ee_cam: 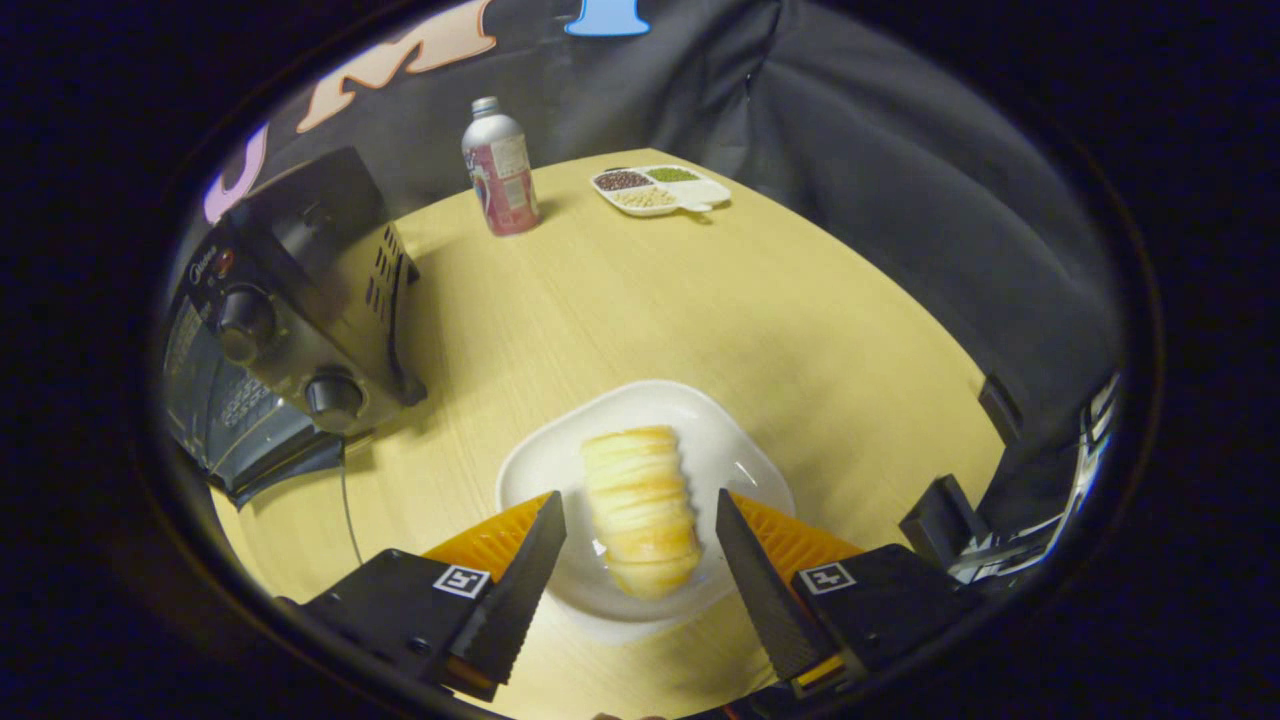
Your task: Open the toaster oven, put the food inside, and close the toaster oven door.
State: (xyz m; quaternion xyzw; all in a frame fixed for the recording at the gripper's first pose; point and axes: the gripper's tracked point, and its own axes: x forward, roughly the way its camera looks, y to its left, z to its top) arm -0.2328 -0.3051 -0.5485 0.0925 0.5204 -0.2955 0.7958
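Directly ahead, the gripper (640, 515) is spread wide, its fingers flanking a ridged bread roll (640, 510) without touching it. That roll lies on a white plate (740, 460) on the tabletop (700, 310). Off to the left, the toaster oven (290, 290) has its door hanging open.
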